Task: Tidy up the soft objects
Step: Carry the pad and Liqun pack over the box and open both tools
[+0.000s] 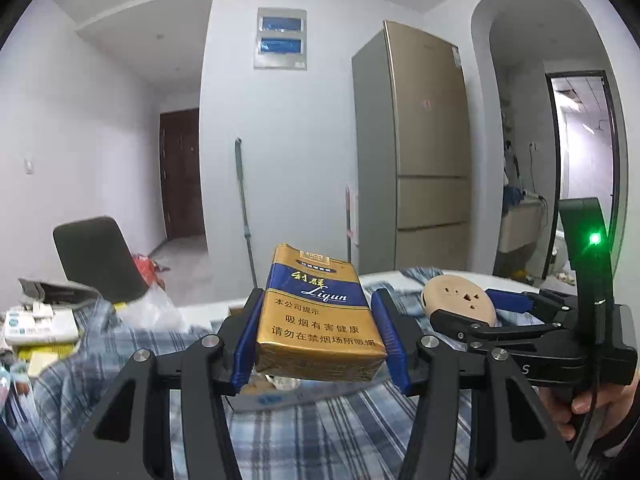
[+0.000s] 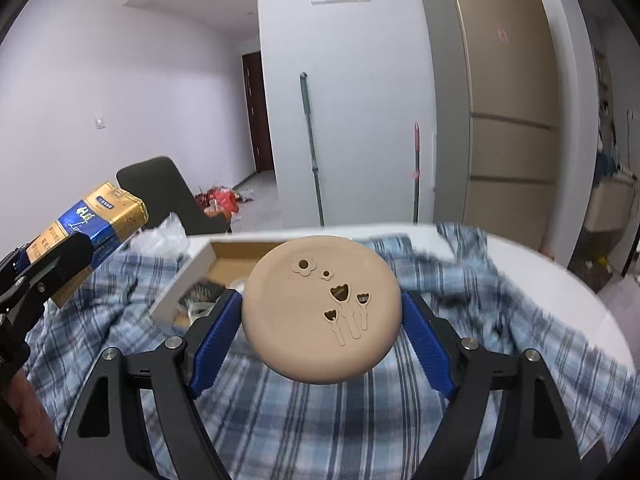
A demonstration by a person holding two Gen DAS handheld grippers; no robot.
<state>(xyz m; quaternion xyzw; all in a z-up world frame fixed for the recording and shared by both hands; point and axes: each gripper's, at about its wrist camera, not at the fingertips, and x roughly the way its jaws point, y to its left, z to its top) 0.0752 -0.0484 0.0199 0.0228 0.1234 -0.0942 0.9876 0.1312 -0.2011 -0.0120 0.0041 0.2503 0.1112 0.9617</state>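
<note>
— What do we have in the left gripper (image 1: pixel 316 334)?

— We are holding a soft cigarette pack (image 1: pixel 318 314), gold and blue, clamped between the two blue pads (image 1: pixel 386 332). It stands roughly upright, lifted above the plaid shirt (image 1: pixel 328 428) that is spread over the table. From the right wrist view we see the same pack (image 2: pixel 90 226) at the left edge, tilted, with its black fingers around the lower part.

— And the right gripper (image 2: pixel 320 338)?

— It is closed on a round tan silicone disc (image 2: pixel 322 312) with flower-shaped cutouts. We grip it at its left and right edges, and it hangs above the shirt (image 2: pixel 340 412), not touching the cloth as far as we can tell. In the left wrist view the disc (image 1: pixel 458 296) shows to the right of the pack, the two held near each other but apart.

— What lies below us?

— A white table (image 2: pixel 560 280) with the shirt crumpled across it. Just behind the disc we see an open cardboard box (image 2: pixel 200 276) with white sides and a few small items inside that we cannot identify. A clear plastic bag (image 2: pixel 166 236) sits beyond the box, near a dark chair back (image 2: pixel 160 188).

— Anything further back?

— A tall gold fridge (image 1: pixel 424 152) and a mop handle (image 1: pixel 245 200) leaning on the wall.
</note>
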